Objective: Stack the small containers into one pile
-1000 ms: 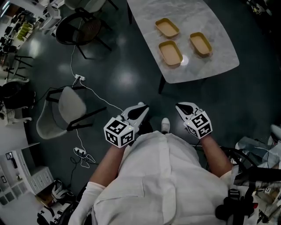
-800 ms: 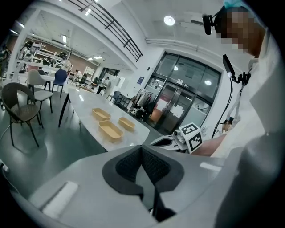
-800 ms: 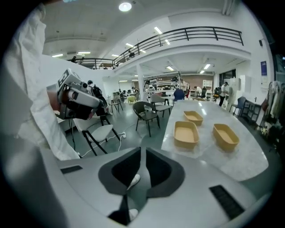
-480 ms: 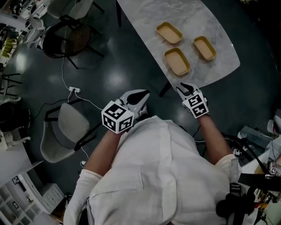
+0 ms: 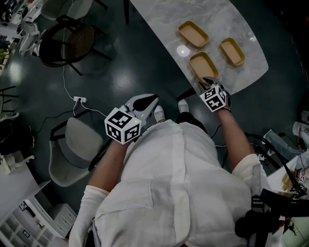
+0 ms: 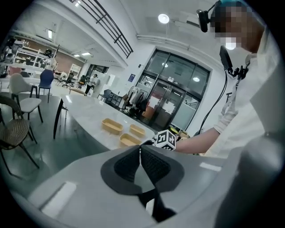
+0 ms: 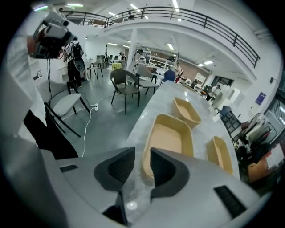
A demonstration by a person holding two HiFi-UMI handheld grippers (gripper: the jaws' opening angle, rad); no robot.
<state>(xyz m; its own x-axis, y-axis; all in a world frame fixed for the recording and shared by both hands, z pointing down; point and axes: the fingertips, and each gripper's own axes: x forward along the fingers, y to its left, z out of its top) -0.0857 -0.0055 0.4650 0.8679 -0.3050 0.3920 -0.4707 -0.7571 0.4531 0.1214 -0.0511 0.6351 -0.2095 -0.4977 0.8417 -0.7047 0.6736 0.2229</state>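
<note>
A pale marble counter (image 5: 164,19) stands on a dark glossy floor (image 5: 135,72) among chairs (image 5: 72,38). Three tan containers (image 5: 193,34) sit apart on it, unstacked. Two tongs: right tongs (image 5: 208,83) spread and empty beside the nearest container (image 5: 203,65); left tongs (image 5: 147,100) pressed together.

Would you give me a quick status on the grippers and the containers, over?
Right gripper open, empty, at table edge. Left gripper shut, empty. Nearest container just ahead of right jaws; all three unstacked. Path clear.

right gripper (image 5: 208,82) opened, reached nearest container (image 5: 203,66)
</note>
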